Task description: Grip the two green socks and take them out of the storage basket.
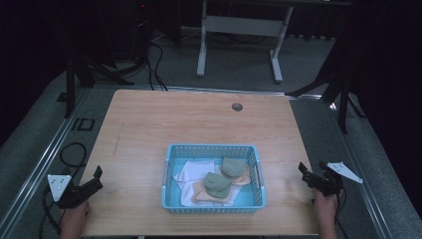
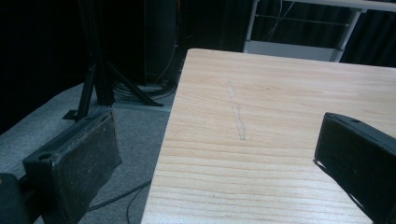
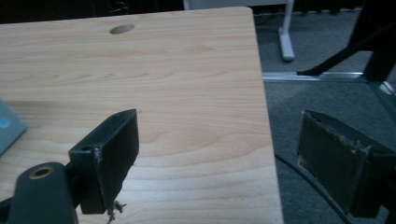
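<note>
A light blue plastic basket [image 1: 171, 154] stands at the front middle of the wooden table [image 1: 149, 129]. In it lie white cloths [image 1: 191, 172], peach cloths [image 1: 199, 194] and two green folded cloths [image 1: 218, 182]. My left gripper [image 1: 97, 178] rests at the table's front left edge, jaws wide apart with nothing between them; its own view [image 2: 217, 149] looks along the table's left edge. My right gripper [image 1: 302, 173] sits at the front right edge, open and empty [image 3: 217, 154]. A corner of the basket [image 3: 7, 126] shows at the left of the right gripper view.
A round cable hole [image 1: 237, 106] lies near the table's far edge. Black stand legs [image 1: 74, 79] and cables [image 1: 154, 59] are on the grey floor to the left, another black stand [image 1: 343, 94] to the right, and a white desk frame [image 1: 239, 25] behind.
</note>
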